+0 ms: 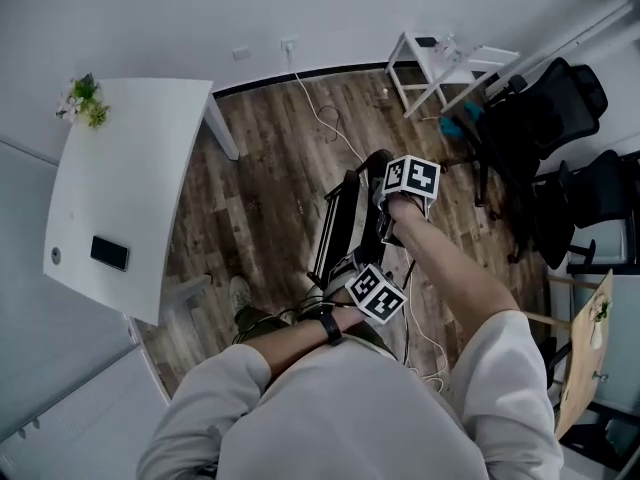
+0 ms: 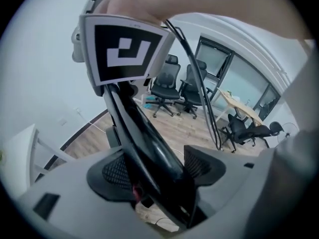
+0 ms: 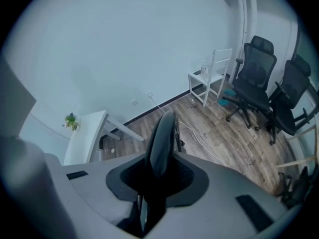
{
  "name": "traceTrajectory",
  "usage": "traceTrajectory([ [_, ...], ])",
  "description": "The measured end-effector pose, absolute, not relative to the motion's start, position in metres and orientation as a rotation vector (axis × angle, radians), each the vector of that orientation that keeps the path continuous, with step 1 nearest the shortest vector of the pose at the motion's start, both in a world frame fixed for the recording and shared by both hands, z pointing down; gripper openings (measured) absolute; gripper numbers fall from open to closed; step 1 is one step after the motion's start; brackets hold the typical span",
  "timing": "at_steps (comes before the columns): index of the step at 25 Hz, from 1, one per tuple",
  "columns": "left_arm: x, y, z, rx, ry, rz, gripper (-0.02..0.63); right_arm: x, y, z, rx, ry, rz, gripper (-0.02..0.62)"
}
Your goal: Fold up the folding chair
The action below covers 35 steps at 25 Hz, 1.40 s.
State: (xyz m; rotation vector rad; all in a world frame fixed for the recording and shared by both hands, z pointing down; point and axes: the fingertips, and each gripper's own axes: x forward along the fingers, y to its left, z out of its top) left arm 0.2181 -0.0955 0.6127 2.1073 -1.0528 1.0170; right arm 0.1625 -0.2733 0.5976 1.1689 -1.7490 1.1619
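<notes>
The black folding chair (image 1: 338, 230) stands folded nearly flat on the wood floor, just in front of me. My right gripper (image 1: 384, 186) is at its top end. In the right gripper view the right gripper (image 3: 157, 176) is shut on the chair's thin upper edge (image 3: 162, 133), which fills the gap between the pads. My left gripper (image 1: 352, 266) is lower on the frame, nearer to me. The left gripper (image 2: 157, 171) has a slanting black chair panel (image 2: 144, 133) filling the space between its pads. The right gripper's marker cube (image 2: 127, 51) shows just above that panel.
A white table (image 1: 120, 188) with a dark phone (image 1: 109, 252) and a small plant (image 1: 85, 98) stands at the left. A white stool (image 1: 440, 63) and black office chairs (image 1: 560, 128) are at the back right. A white cable (image 1: 325, 118) lies on the floor.
</notes>
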Motion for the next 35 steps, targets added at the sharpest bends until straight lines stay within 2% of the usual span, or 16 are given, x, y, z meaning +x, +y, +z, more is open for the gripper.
traceTrajectory([
  [10,0.107,-0.08,0.602,2.092,-1.046,0.957,0.291,0.057,-0.256,0.586,1.195,-1.718,1.126,0.097],
  [26,-0.086,-0.07,0.598,1.991,-1.153,0.925,0.268,-0.142,-0.239,0.581,1.099,-1.76,1.149,0.097],
  [35,-0.17,-0.053,0.598,1.942,-1.194,0.891,0.259,-0.234,-0.219,0.582,1.045,-1.763,1.108,0.1],
])
